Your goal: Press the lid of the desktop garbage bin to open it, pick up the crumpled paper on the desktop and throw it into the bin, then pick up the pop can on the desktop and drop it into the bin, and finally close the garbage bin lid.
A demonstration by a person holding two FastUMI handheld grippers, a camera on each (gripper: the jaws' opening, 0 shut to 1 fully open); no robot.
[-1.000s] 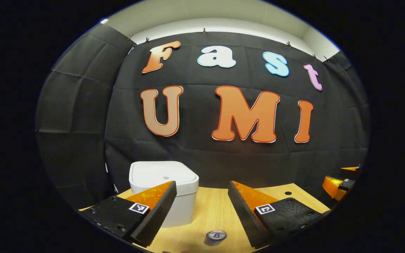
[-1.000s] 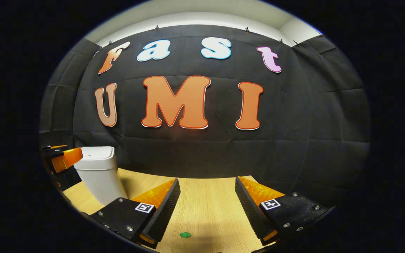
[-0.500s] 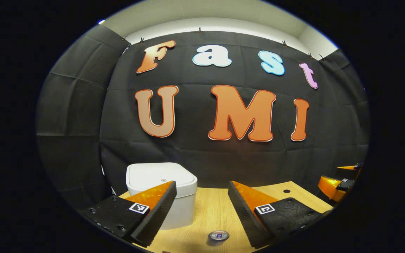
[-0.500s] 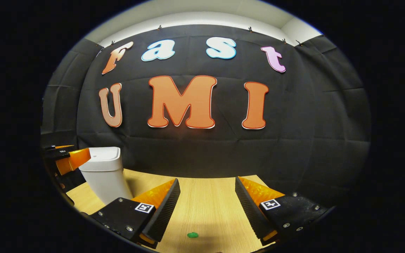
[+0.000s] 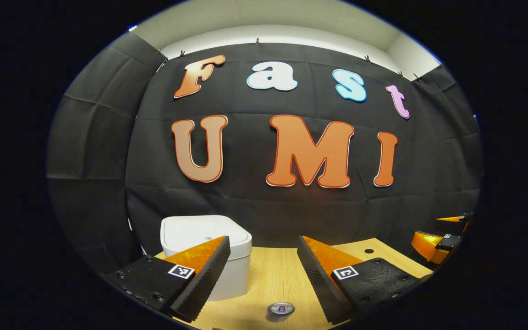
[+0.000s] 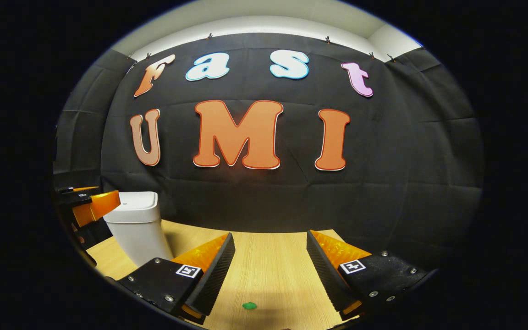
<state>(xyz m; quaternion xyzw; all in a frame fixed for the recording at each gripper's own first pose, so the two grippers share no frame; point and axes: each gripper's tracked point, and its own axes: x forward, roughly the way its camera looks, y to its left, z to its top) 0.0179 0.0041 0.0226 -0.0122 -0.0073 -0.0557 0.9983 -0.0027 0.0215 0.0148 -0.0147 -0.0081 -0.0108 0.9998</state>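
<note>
The white garbage bin (image 5: pixel 206 256) stands at the far left of the wooden surface (image 5: pixel 277 279), lid down, so the first step, pressing the lid, is not yet done. The left gripper (image 5: pixel 264 275) hovers near it with its jaws spread wide and holding nothing; its left finger overlaps the bin's front in the left gripper view, though I cannot tell whether it touches. The pop can (image 5: pixel 281 308) stands upright on the surface just below and between those jaws. The right gripper (image 6: pixel 268 275) hangs farther right, jaws likewise released and empty, with a small green lump (image 6: pixel 249 305), probably the crumpled paper, lying on the surface near it.

The main risk is the press itself. With the jaws this wide, one finger could land off the lid's centre and push the light bin backward or tip it instead of springing the latch. A low approach could also clip the can and send it rolling out of reach. The paper looks small, so a shallow pinch could slide off it.
</note>
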